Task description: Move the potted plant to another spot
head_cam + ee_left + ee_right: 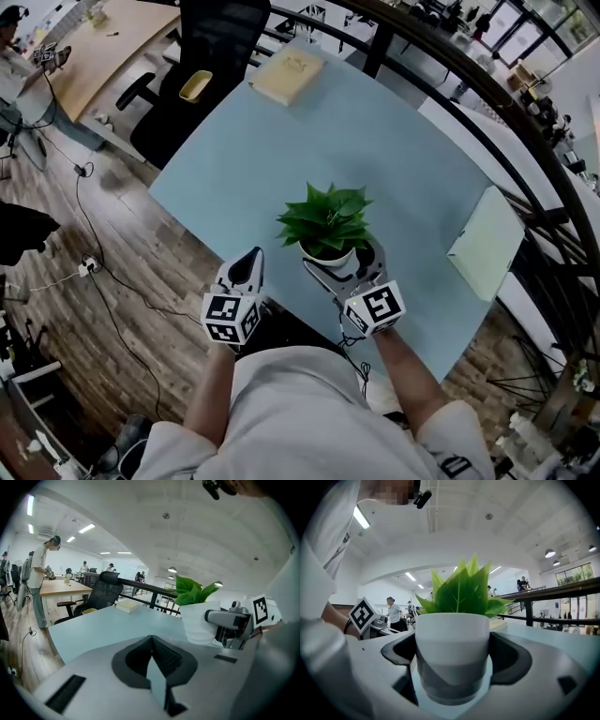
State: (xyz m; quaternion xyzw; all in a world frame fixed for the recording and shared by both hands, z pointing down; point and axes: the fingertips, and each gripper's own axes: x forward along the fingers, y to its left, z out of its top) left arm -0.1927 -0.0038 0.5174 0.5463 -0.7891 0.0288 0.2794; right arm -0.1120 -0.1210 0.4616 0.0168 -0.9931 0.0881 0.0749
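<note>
The potted plant (pixel 328 246), green leaves in a white ribbed pot, stands on the pale blue table (pixel 394 141) close to its near edge. My right gripper (pixel 340 259) has a jaw on each side of the pot and is shut on it; in the right gripper view the pot (pixel 452 653) fills the space between the jaws of the right gripper (pixel 452 672). My left gripper (pixel 251 255) rests to the left of the pot, apart from it, shut and holding nothing. The left gripper view looks past the left gripper (pixel 151 640) to the plant (pixel 198 613) and the right gripper (pixel 232 626).
A cream book (pixel 288 75) lies at the table's far edge and a pale green pad (pixel 486 242) at its right edge. A black office chair (pixel 202 66) with a yellow bowl (pixel 195 85) stands at the far left. A dark railing (pixel 487 84) runs behind.
</note>
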